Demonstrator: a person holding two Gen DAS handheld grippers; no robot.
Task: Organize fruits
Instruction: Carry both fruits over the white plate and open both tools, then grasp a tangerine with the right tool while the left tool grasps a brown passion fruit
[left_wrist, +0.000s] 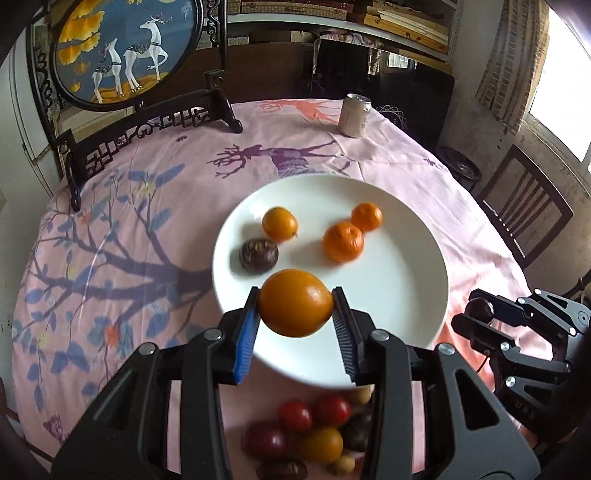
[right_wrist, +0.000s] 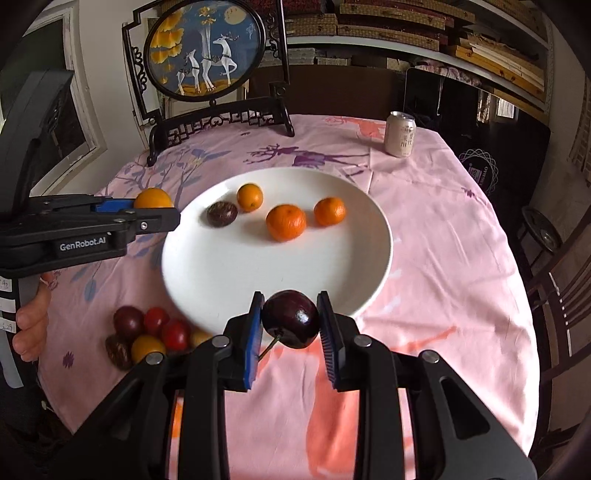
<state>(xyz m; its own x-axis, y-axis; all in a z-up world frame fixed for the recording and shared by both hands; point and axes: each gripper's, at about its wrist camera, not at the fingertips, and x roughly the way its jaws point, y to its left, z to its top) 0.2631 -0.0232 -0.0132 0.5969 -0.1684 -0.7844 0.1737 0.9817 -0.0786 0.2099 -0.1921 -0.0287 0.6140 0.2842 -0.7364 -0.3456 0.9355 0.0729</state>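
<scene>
My left gripper (left_wrist: 295, 304) is shut on an orange fruit (left_wrist: 294, 302) and holds it above the near rim of the white plate (left_wrist: 399, 280). It also shows in the right wrist view (right_wrist: 159, 210), left of the plate (right_wrist: 229, 273). My right gripper (right_wrist: 290, 319) is shut on a dark cherry (right_wrist: 290, 318) with its stem, at the plate's near edge; it shows at the right of the left wrist view (left_wrist: 480, 314). On the plate lie two tangerines (right_wrist: 286, 222), a small orange (right_wrist: 250, 197) and a dark purple fruit (right_wrist: 221, 213). A loose pile of small fruits (right_wrist: 147, 334) lies on the cloth.
A drinks can (right_wrist: 400, 134) stands at the far right of the pink tablecloth (right_wrist: 443, 258). A round deer screen on a black stand (right_wrist: 207, 51) is at the back left. A wooden chair (left_wrist: 524, 210) stands at the table's right.
</scene>
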